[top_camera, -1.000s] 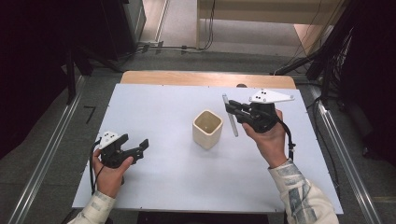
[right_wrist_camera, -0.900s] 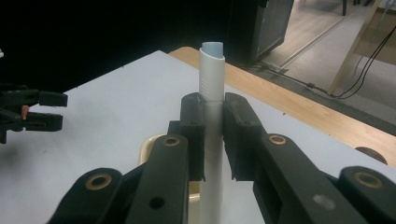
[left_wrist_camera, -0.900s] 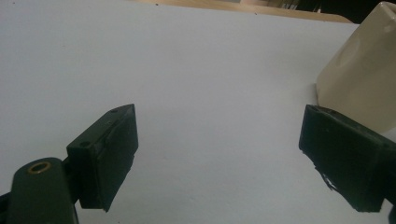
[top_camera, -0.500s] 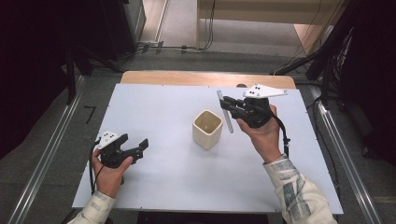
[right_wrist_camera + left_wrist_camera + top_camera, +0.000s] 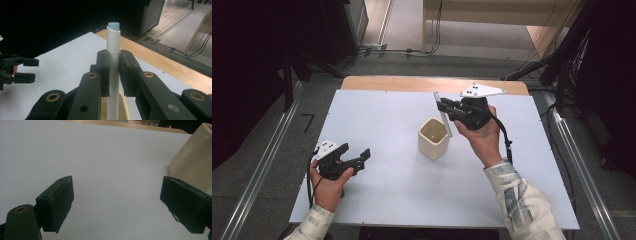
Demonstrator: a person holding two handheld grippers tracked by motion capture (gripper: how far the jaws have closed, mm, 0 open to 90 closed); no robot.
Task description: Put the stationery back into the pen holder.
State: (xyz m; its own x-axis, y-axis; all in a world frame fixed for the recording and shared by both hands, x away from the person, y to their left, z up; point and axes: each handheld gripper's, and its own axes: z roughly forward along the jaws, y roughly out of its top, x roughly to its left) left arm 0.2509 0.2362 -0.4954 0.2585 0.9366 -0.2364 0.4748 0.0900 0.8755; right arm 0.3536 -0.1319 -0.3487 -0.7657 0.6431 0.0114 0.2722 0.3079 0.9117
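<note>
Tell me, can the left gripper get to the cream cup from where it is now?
Probably yes. The left gripper is open and bare white table lies between it and the cup.

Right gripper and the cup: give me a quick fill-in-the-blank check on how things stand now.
1. The right gripper is shut on a white ____.
2. The pen's lower end hangs over the mouth of the cream ____.
3. The left gripper has its jaws ____, holding nothing.
4. The cup stands on the white ____.

Missing words: pen; cup; open; table
</note>
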